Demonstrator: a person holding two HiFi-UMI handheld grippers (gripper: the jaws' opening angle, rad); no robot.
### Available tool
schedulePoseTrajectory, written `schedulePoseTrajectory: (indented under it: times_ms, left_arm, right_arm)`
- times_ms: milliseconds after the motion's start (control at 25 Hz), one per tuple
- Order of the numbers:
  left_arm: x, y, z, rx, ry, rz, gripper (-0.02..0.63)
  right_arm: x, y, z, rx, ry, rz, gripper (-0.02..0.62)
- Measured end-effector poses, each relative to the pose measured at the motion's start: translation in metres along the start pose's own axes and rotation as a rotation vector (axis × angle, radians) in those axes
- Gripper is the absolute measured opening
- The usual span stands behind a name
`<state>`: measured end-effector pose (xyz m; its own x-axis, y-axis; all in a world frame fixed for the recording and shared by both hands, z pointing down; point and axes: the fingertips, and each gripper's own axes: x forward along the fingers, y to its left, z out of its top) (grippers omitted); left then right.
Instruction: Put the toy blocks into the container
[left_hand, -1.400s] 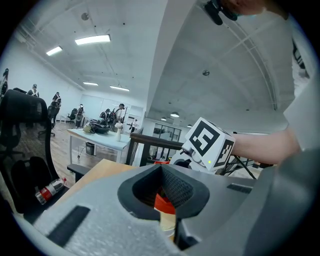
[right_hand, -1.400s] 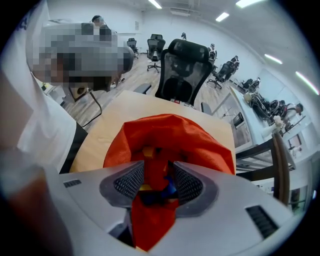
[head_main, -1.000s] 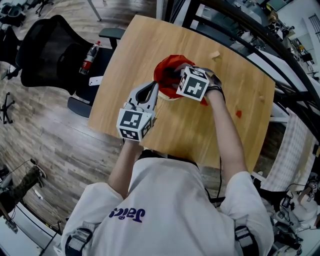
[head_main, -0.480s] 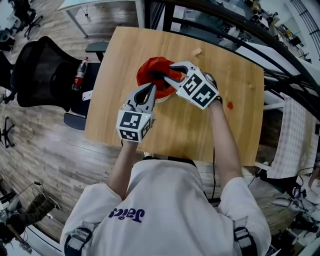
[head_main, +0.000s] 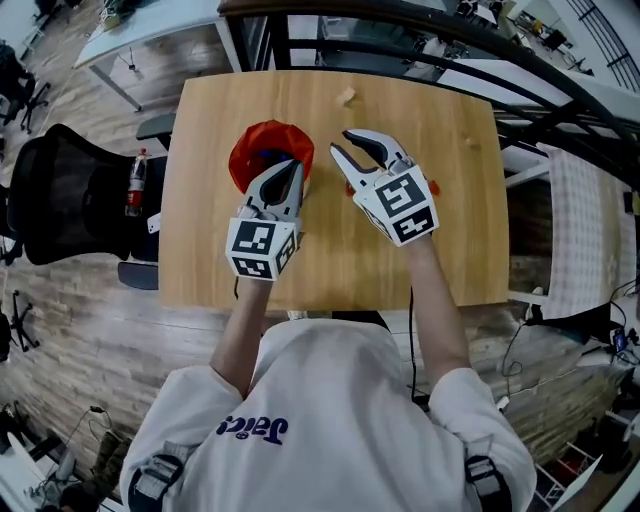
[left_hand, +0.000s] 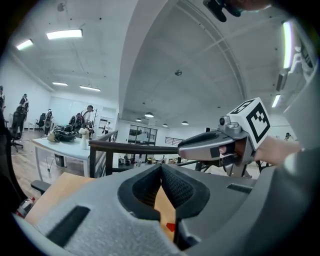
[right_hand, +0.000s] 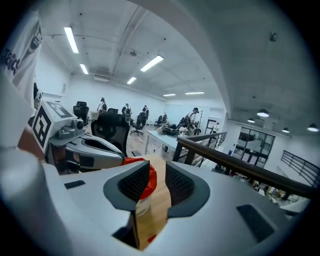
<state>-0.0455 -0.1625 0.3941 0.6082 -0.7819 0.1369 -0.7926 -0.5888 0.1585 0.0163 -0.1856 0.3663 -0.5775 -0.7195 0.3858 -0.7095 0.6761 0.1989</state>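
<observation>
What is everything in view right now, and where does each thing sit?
table: one, light wood, centre.
container: one, red, on the table's left part.
tan block: one, tan, near the table's far edge.
red piece: one, small, red, on the table under the right gripper.
office chair: one, black, left of the table.
bottle: one, red label, by the chair.
railing: one, dark, beyond the table.
left gripper: grey, jaws together, empty, at the container.
right gripper: grey, jaws apart, just been closing, nothing between them.
</observation>
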Motion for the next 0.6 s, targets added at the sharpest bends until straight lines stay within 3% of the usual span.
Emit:
schedulePoseTrajectory:
  times_ms: [600]
  left_arm:
    - [0.063,-0.111,-0.017,0.026,0.051,-0.235,0.014]
  right_arm:
    - [-0.105,-0.048,-0.084,0.226,-0.032,-0.265,0.058]
